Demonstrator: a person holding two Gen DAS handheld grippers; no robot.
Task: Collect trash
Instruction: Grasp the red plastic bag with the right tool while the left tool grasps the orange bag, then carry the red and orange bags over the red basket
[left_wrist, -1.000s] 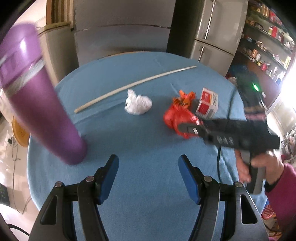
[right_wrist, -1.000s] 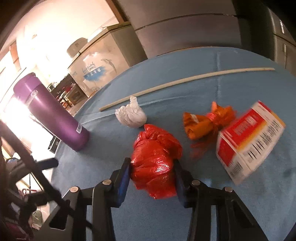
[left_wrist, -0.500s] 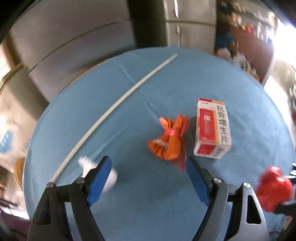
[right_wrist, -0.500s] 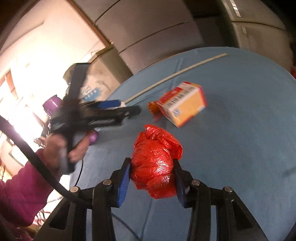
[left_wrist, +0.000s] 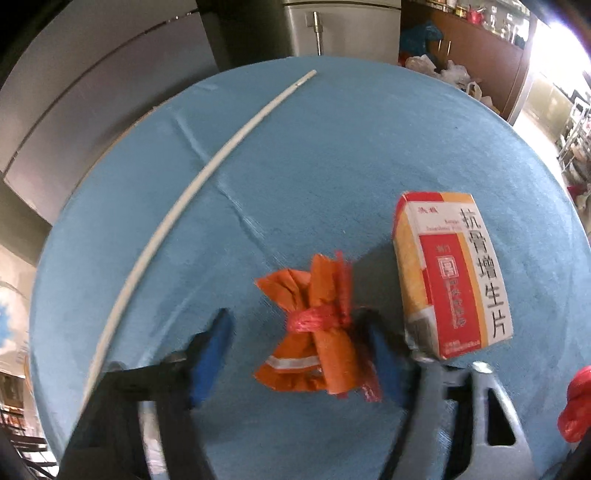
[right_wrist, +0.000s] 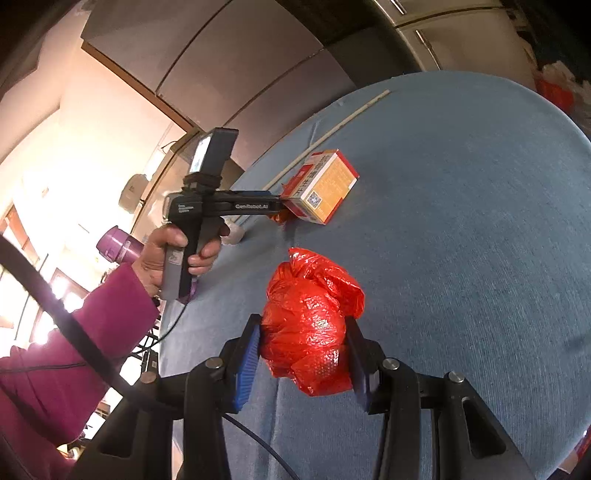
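An orange wrapper bundle (left_wrist: 317, 332) tied with a red band lies on the blue tablecloth (left_wrist: 332, 147). My left gripper (left_wrist: 295, 350) points down over it with a blue pad on each side. Its jaws are closing; the left pad still stands clear of the wrapper. A red, yellow and white medicine box (left_wrist: 450, 273) lies just right of the wrapper. My right gripper (right_wrist: 303, 354) is shut on a crumpled red plastic bag (right_wrist: 310, 325) and holds it above the cloth. The same red plastic bag (left_wrist: 576, 406) shows at the right edge of the left wrist view.
A long white rod (left_wrist: 184, 192) lies across the far left of the table. A purple bottle (right_wrist: 114, 243) and a white crumpled tissue (right_wrist: 236, 232) sit behind the person's hand (right_wrist: 173, 254) in a magenta sleeve. Cabinets and a fridge stand beyond the table.
My left gripper swung right, from beside the purple bottle to over the orange wrapper, and its jaws narrowed. My right gripper carried the red bag off to the right, away from the other trash.
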